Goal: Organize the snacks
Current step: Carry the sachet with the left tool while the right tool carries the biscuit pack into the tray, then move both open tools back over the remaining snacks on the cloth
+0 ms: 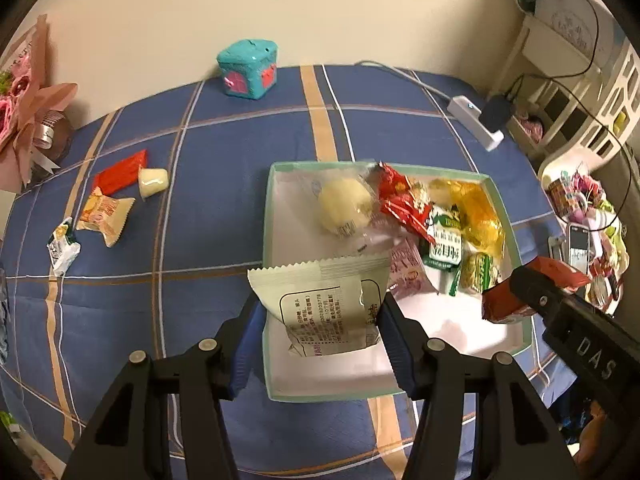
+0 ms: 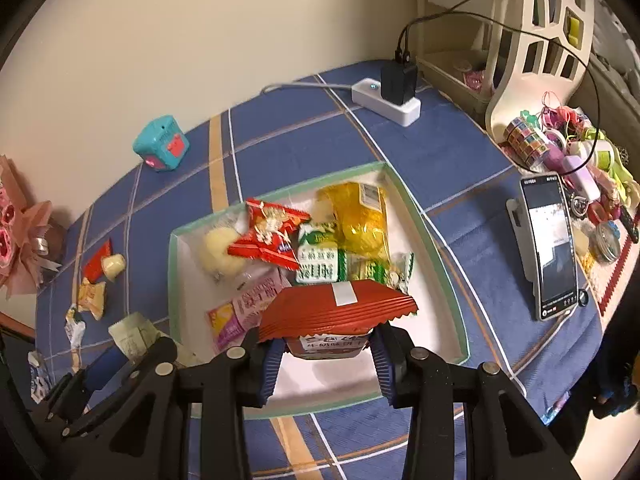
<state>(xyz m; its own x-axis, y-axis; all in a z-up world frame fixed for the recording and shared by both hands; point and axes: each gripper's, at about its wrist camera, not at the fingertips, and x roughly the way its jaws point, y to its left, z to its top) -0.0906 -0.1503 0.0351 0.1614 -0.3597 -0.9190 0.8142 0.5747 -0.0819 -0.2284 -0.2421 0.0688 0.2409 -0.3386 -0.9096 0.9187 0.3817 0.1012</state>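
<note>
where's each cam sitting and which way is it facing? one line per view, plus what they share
Left wrist: rides the left gripper, angled steeply down over the box; own jaws hold a white packet; the right gripper with its red packet enters at right.
Right wrist: rides the right gripper, angled steeply down over the box from its near edge; own jaws grip the red packet; the left gripper shows at lower left.
Shared: box, teal cube, power strip, loose snacks, blue plaid cloth.
</note>
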